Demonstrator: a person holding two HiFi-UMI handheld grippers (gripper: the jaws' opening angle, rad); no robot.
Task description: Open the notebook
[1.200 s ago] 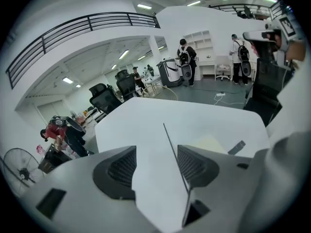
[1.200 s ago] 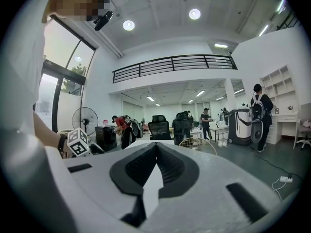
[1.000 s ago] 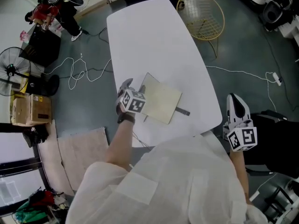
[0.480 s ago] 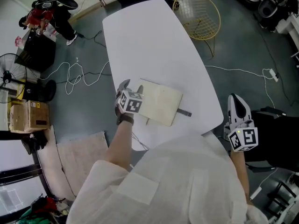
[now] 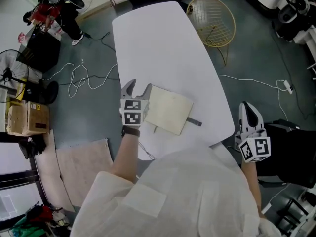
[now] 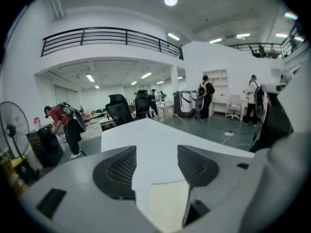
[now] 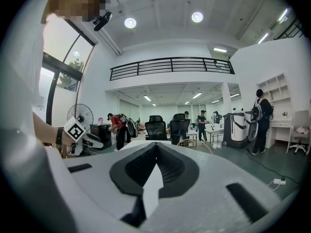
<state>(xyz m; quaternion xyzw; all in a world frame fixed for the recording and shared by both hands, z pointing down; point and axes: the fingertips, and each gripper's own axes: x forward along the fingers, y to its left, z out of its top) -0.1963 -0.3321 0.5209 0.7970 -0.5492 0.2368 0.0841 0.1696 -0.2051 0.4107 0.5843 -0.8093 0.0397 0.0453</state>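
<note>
A cream notebook (image 5: 169, 110) lies shut and flat on the white table (image 5: 158, 48), near its front end. A dark strip (image 5: 194, 122) sticks out at its near right edge. My left gripper (image 5: 138, 89) hovers just left of the notebook's far left corner, open and empty, pointing up the table. Seen from the left gripper view, that notebook corner (image 6: 167, 205) shows low between the spread jaws of the left gripper (image 6: 156, 166). My right gripper (image 5: 249, 113) hangs off the table's right side, shut and empty. In the right gripper view the right gripper (image 7: 156, 152) has its jaws touching.
A yellow wire chair (image 5: 212, 18) stands past the table's right side. White cables (image 5: 81, 78) trail over the floor to the left, near a fan (image 5: 12, 73) and a cardboard box (image 5: 27, 118). Another cable (image 5: 261, 80) runs at the right. People (image 6: 206, 93) stand far off.
My left gripper has turned to point up the table and slid off the notebook's left edge to its far left corner. The right gripper has hardly moved.
</note>
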